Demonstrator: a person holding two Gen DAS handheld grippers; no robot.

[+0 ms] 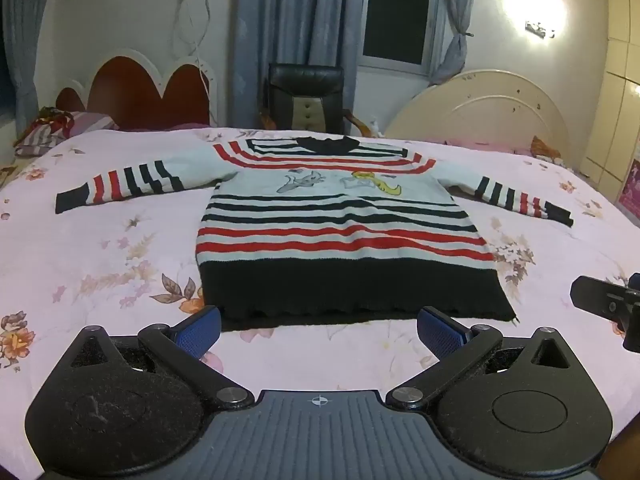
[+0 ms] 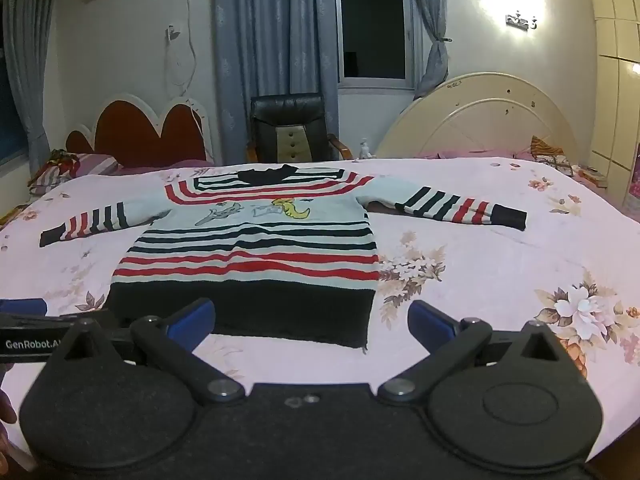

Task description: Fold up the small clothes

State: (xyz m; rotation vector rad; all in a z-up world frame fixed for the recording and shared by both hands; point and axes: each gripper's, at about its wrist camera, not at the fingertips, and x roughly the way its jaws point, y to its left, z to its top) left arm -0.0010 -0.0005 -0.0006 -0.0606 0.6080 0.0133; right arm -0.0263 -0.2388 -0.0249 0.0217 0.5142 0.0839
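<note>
A small striped sweater (image 1: 340, 232) (image 2: 256, 248), white with red and black bands and a black hem, lies flat on the floral bed sheet (image 1: 100, 260) (image 2: 500, 264), both sleeves spread sideways, collar at the far side. My left gripper (image 1: 318, 330) hovers just before the hem's near edge, jaws wide open, nothing between its blue pads. My right gripper (image 2: 312, 322) hangs near the hem's right corner, also wide open and holding nothing. The right gripper's finger shows at the left wrist view's right edge; the left gripper's body shows at the right wrist view's left edge.
A black chair (image 1: 306, 98) (image 2: 290, 128) stands behind the bed between curtains. A red headboard (image 1: 144, 88) is at far left, a cream headboard (image 1: 480, 108) at far right. Striped pillows (image 1: 44, 132) lie at the far left corner. Bare sheet surrounds the sweater.
</note>
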